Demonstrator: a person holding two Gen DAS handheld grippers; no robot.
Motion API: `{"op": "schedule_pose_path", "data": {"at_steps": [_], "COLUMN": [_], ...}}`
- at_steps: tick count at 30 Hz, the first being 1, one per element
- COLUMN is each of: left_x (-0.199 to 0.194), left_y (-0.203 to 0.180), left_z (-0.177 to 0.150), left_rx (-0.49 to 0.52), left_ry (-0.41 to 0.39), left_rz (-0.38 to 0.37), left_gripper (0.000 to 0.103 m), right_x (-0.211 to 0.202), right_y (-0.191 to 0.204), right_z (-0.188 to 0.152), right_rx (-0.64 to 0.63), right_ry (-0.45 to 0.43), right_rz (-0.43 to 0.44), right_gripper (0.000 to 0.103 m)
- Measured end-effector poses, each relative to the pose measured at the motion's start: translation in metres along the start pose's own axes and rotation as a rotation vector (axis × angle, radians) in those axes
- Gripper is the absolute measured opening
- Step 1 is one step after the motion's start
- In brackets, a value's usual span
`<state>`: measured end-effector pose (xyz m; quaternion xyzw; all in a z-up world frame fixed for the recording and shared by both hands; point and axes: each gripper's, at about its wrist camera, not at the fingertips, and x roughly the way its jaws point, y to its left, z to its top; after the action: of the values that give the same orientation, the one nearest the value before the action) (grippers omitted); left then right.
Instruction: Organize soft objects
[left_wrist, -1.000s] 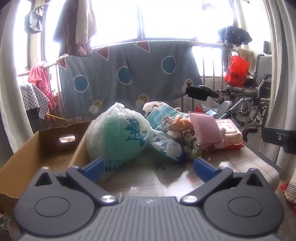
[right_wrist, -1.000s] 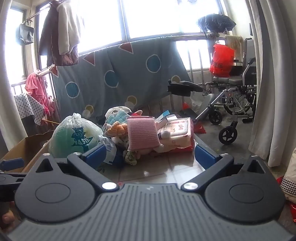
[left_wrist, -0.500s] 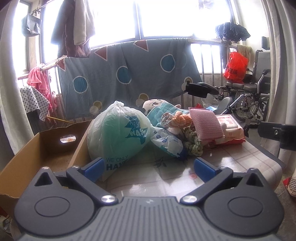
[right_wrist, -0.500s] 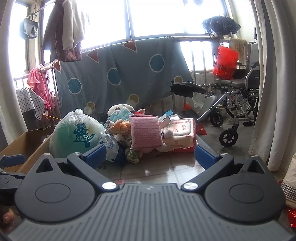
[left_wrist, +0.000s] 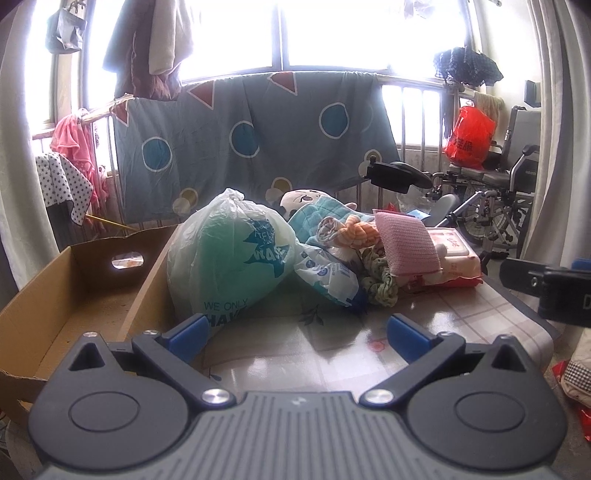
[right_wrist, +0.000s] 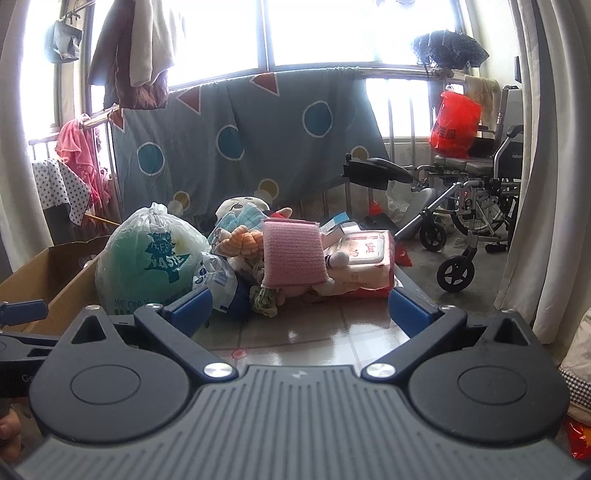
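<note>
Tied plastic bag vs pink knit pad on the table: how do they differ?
The tied plastic bag is bulging, translucent, green-tinted, with printed lettering; the pink knit pad is flat, opaque and plain. The bag is much the bigger. The bag sits on the table next to the cardboard box; the pad leans tilted on the pile. Both are soft, and neither open gripper, left or right, touches them.

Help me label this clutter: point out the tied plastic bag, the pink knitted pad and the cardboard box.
tied plastic bag (left_wrist: 225, 258), left wrist view, its green front.
pink knitted pad (right_wrist: 293, 254), right wrist view, centre of its face.
cardboard box (left_wrist: 70, 295), left wrist view, inner floor.
</note>
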<state>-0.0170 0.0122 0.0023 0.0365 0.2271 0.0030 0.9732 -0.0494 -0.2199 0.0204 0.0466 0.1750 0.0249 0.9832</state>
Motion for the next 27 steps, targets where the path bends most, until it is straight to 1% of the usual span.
{"op": "schedule_pose_path", "data": {"at_steps": [7, 17, 22, 27], "left_x": [-0.0014, -0.001, 0.0004, 0.0022], "left_y": [0.0008, -0.0029, -0.0087, -0.0067], "left_z": [-0.0016, -0.0019, -0.0051, -0.0062], "left_rx": [-0.01, 0.002, 0.045, 0.03], "left_ry": [0.004, 0.002, 0.005, 0.013], "left_rz": [0.003, 0.005, 0.032, 0.024], "left_gripper": [0.103, 0.103, 0.103, 0.103], "right_x": [0.0001, 0.0007, -0.0004, -0.0016], "right_y": [0.0024, -0.0013, -0.0014, -0.0014], "right_z": [0.0003, -0.0009, -0.001, -0.0015], "right_rx": [-0.027, -0.01, -0.017, -0.02], "right_ry": [0.0, 0.002, -0.003, -0.003], "right_rz": [-0.003, -0.012, -0.018, -0.021], "right_gripper": [0.102, 0.102, 0.102, 0.102]}}
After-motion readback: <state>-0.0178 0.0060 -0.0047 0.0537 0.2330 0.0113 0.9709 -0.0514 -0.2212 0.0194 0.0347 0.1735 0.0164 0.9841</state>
